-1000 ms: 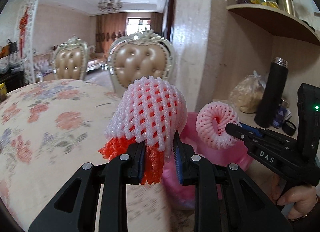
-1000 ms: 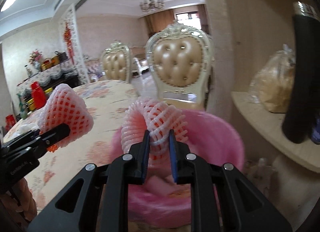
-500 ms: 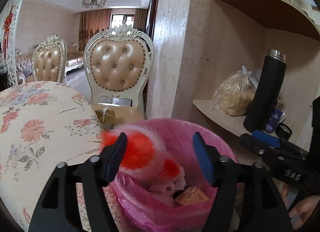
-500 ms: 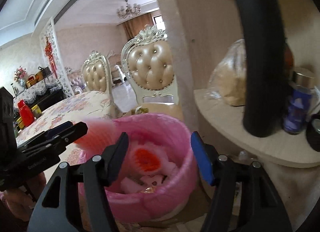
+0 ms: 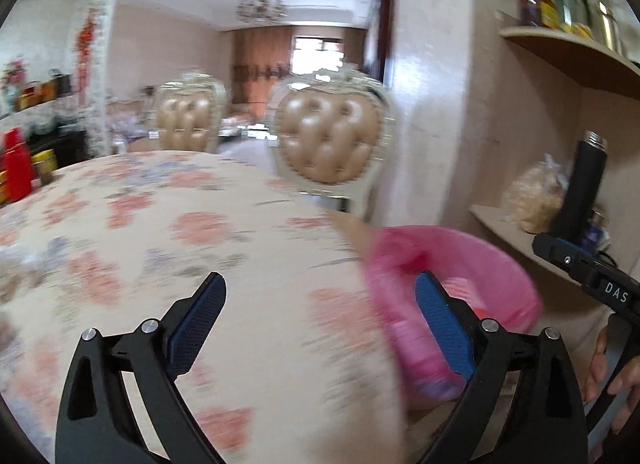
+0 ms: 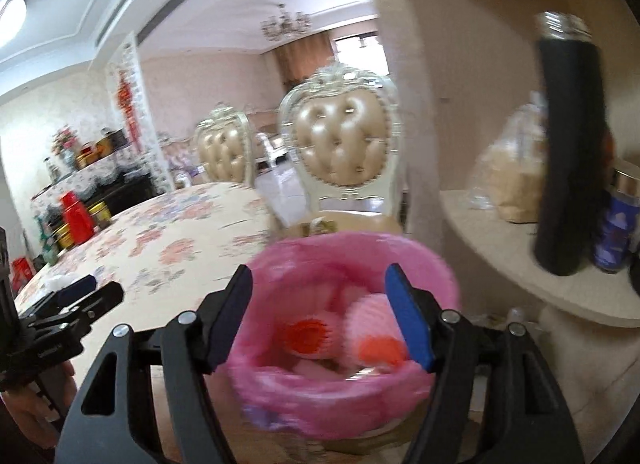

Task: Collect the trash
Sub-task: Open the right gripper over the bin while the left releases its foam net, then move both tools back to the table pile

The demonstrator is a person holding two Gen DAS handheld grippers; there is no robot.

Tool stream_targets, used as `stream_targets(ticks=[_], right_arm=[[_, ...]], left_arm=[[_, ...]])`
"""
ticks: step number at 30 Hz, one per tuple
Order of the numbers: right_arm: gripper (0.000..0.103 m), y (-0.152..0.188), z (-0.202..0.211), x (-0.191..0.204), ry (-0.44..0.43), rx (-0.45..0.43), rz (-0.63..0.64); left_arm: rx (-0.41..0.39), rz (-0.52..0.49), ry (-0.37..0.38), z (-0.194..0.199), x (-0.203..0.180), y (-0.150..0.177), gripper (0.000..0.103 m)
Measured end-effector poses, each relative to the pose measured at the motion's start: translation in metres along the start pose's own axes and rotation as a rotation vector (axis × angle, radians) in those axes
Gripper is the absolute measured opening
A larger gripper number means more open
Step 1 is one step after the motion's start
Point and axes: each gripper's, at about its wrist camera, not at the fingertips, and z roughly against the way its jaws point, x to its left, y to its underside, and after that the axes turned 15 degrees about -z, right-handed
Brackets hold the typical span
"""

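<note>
The left tool (image 5: 320, 312) has its jaws wide apart and empty, low in its frame over the floral counter (image 5: 168, 248). The right tool (image 6: 320, 312) is likewise spread and empty, framing the pink-lined trash bin (image 6: 440, 264) at lower centre. Pink and orange foam nets (image 6: 360, 328) lie inside the bin. A black flask (image 6: 568, 152) stands on the shelf at right.

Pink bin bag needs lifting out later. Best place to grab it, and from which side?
Judging from the right wrist view, grip the pink bag at its rolled-over rim on the near edge, coming straight down from above with one finger inside and one outside. The rim is the only thin, free fold; foam nets fill the middle, though blur hides detail.
</note>
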Motion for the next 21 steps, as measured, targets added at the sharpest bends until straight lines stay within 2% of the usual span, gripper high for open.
stream_targets(ticks=[7, 13, 21], right_arm=[[0.067, 0.037, -0.015, 0.096, -0.158, 0.095, 0.111], [0.067, 0.083, -0.024, 0.194, -0.311, 0.192, 0.212], [0.068, 0.144, -0.043, 0.316, -0.464, 0.316, 0.346]], left_arm=[[0.016, 0.107, -0.237, 0.083, 0.093, 0.051, 0.089], [0.082, 0.177, -0.445, 0.153, 0.167, 0.099, 0.089], [0.172, 0.322, -0.645, 0.23, 0.255, 0.162, 0.089]])
